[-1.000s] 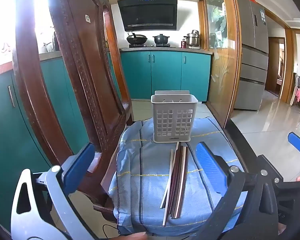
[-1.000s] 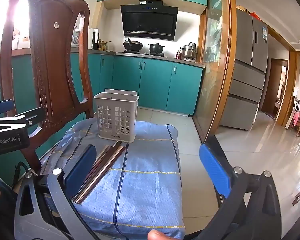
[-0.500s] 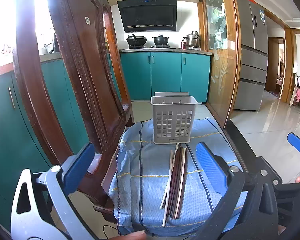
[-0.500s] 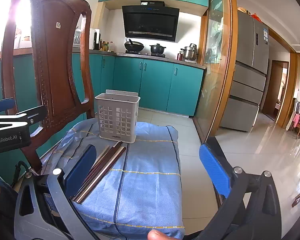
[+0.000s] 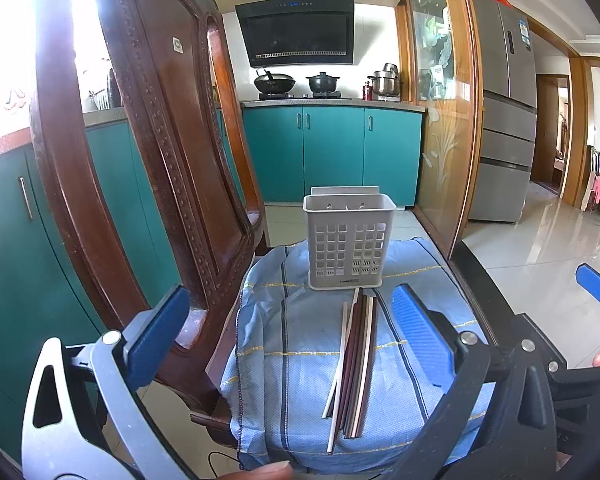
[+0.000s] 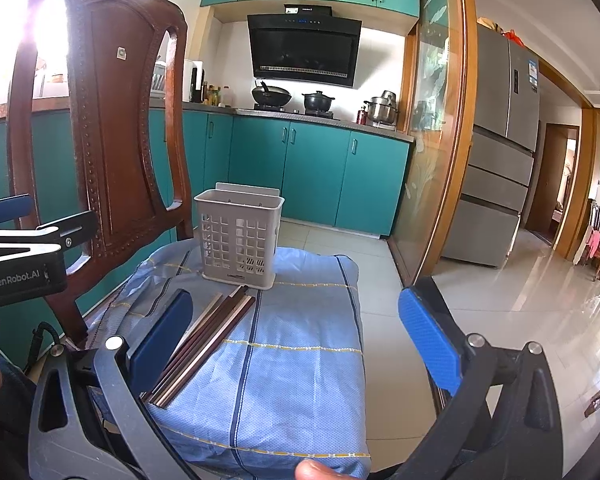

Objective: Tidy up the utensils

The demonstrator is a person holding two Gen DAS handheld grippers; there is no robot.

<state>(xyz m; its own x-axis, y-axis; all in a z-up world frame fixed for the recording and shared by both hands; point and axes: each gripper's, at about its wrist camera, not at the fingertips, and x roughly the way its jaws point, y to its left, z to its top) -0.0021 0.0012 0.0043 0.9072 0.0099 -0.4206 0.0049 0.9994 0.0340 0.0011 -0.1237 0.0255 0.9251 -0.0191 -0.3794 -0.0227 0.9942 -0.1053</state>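
Almost no change over the last second: views creep slightly, nothing handled, so sorting has not begun. Chair (image 5: 148, 168) seat carries blue cloth (image 5: 300, 344); grey basket (image 5: 348, 240) stands empty at its back, chopsticks (image 5: 352, 356) bundled flat just before it. Left gripper (image 5: 288, 336) and right gripper (image 6: 300, 344) both gape wide, holding nothing, touching nothing.

Your left gripper (image 5: 286, 336) hangs wide open; between its blue pads lie chopsticks (image 5: 352, 364), a white basket (image 5: 346, 240) standing just beyond them.
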